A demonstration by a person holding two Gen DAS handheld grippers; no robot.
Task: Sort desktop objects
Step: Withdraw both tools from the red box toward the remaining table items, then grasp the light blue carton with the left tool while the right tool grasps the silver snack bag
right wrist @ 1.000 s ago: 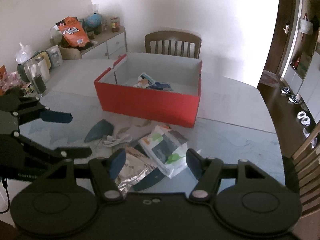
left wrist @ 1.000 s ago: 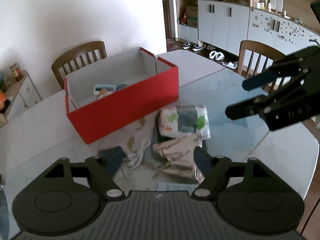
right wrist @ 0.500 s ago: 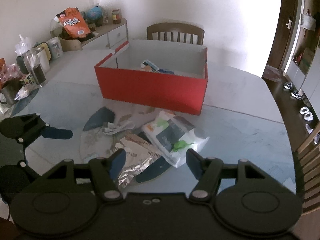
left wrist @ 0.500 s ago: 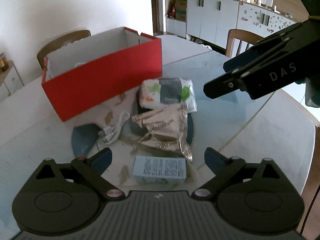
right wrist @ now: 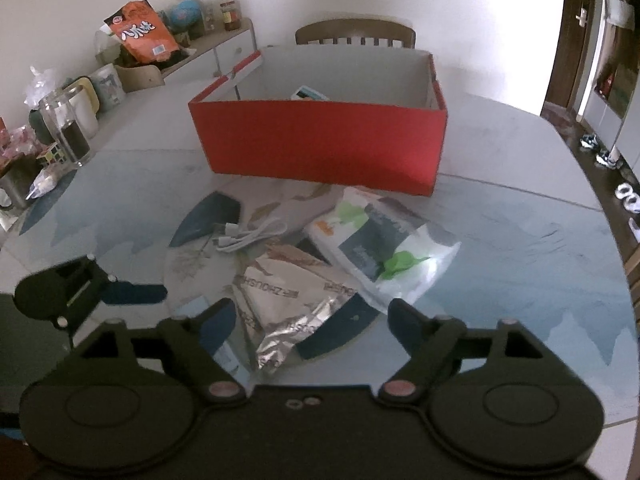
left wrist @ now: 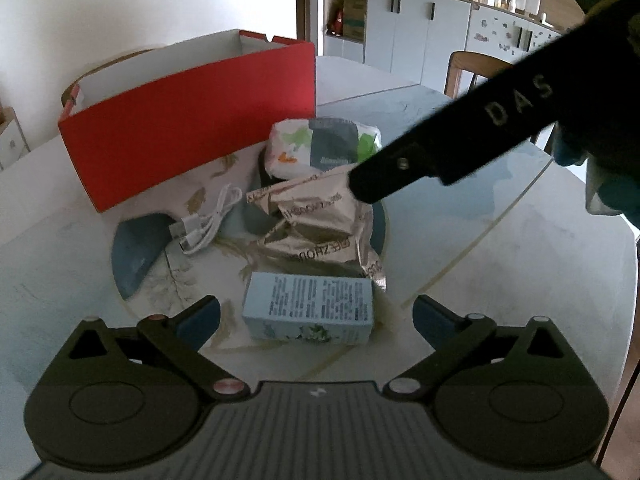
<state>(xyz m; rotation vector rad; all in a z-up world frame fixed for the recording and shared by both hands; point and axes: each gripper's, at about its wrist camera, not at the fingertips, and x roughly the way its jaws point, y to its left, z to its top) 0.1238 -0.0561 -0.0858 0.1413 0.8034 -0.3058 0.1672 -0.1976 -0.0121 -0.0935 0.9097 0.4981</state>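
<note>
My left gripper (left wrist: 316, 320) hangs low over the table, its jaws opening wide, with a light blue carton (left wrist: 308, 312) lying between the fingers and touching neither. Beyond the carton lie a crumpled silver foil packet (left wrist: 316, 224), a white cable (left wrist: 208, 224) and a wet-wipes pack (left wrist: 324, 144), all in front of the red box (left wrist: 188, 128). My right gripper (right wrist: 312, 316) is also opening. The foil packet (right wrist: 288, 292) sits just ahead between its fingers, not gripped. The wipes pack (right wrist: 380, 248) lies to its right. The red box (right wrist: 320, 140) holds a few items.
A blue-patterned round mat (right wrist: 200, 216) lies under the items. Jars and cups (right wrist: 68, 132) crowd the table's left edge, near a sideboard with an orange snack bag (right wrist: 140, 32). Chairs (right wrist: 356, 34) stand behind the box. The table's edge curves at the right (left wrist: 624, 280).
Both grippers have sunk toward the table and both pairs of jaws have widened. The light blue carton has come into view between my left fingers. The right gripper's finger now reaches over the foil packet.
</note>
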